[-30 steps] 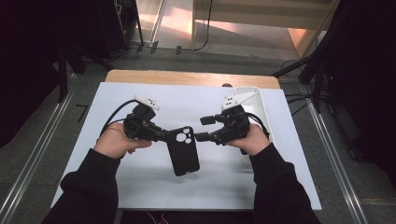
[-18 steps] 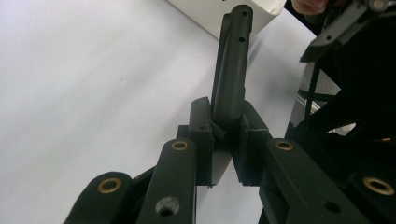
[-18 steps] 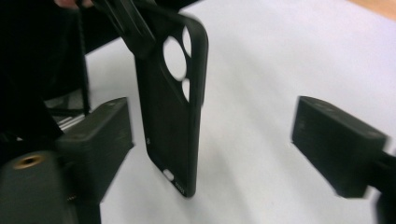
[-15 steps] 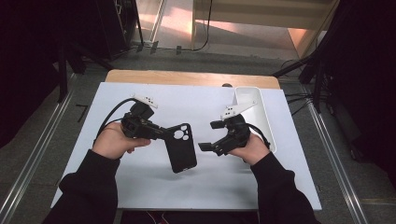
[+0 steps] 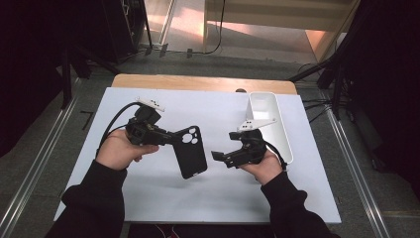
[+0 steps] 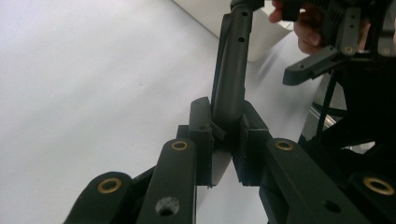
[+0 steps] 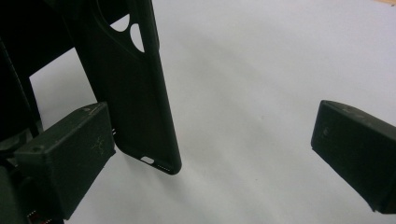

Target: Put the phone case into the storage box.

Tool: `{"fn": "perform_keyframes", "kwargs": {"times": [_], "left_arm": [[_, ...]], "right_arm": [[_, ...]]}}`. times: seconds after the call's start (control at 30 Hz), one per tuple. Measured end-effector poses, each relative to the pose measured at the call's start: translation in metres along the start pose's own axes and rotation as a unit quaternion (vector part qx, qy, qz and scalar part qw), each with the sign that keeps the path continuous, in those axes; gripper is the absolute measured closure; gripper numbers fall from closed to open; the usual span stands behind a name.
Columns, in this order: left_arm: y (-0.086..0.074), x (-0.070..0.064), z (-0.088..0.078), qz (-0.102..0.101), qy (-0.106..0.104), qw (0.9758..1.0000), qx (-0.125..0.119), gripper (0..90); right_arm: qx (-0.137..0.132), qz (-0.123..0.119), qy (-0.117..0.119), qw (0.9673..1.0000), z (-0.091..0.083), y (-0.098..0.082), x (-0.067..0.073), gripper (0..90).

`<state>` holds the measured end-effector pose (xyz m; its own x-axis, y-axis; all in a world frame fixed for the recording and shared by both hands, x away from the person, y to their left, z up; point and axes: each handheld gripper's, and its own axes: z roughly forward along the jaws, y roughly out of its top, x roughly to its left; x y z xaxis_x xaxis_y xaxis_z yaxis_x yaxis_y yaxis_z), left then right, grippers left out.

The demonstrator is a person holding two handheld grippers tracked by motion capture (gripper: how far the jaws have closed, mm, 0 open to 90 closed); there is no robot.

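The left tongs (image 5: 166, 138) are gripping the top end of a black phone case (image 5: 190, 153), w/ the pads squeezing its edge, as the left gripper view shows (image 6: 224, 135). The case is hanging over the middle of the desk (image 5: 148, 198), lifted & tilted, camera holes up near the tongs. Its bottom end is pointing toward the near edge.

The right tongs (image 5: 220, 157) are standing wide open & have just been opening. Nothing is sitting between the pads. In the right gripper view the case (image 7: 135, 93) is just beside one pad (image 7: 70, 154), not touching that I can tell.

A white tray (image 5: 270, 119) is lying by the desk's right edge, toward the far right corner, behind the right hand (image 5: 265, 166).
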<state>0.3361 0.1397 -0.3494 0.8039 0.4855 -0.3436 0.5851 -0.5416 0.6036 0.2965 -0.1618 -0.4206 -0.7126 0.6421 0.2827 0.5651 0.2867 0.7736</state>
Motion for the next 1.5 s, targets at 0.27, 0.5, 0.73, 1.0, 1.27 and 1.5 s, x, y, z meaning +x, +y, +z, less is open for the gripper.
{"fn": "perform_keyframes", "kwargs": {"times": [0.27, 0.5, 0.73, 1.0, 1.27, 1.5], "left_arm": [[0.001, 0.000, -0.001, -0.023, 0.028, 0.9992, -0.016, 79.3], [0.002, -0.001, 0.003, -0.040, 0.055, 0.9974, -0.021, 79.2], [0.003, -0.003, 0.006, -0.064, 0.075, 0.9947, -0.029, 79.2], [0.003, 0.001, 0.006, -0.093, 0.081, 0.9918, -0.032, 79.2], [0.003, 0.000, 0.006, -0.109, 0.086, 0.9896, -0.036, 79.2], [0.003, 0.002, 0.011, -0.116, 0.086, 0.9889, -0.033, 79.2]], "right_arm": [[-0.010, 0.005, -0.022, 0.9997, 0.004, -0.012, 0.007, 0.0], [-0.039, 0.006, -0.032, 0.9987, 0.004, -0.020, 0.014, 0.0], [-0.040, 0.012, -0.045, 0.9981, 0.012, -0.023, 0.020, 0.0], [-0.042, 0.014, -0.066, 0.9969, 0.023, -0.023, 0.031, 0.0], [-0.049, 0.031, -0.069, 0.9959, 0.036, -0.020, 0.035, 0.0], [-0.049, 0.027, -0.077, 0.9954, 0.046, -0.016, 0.042, 0.0]]}}
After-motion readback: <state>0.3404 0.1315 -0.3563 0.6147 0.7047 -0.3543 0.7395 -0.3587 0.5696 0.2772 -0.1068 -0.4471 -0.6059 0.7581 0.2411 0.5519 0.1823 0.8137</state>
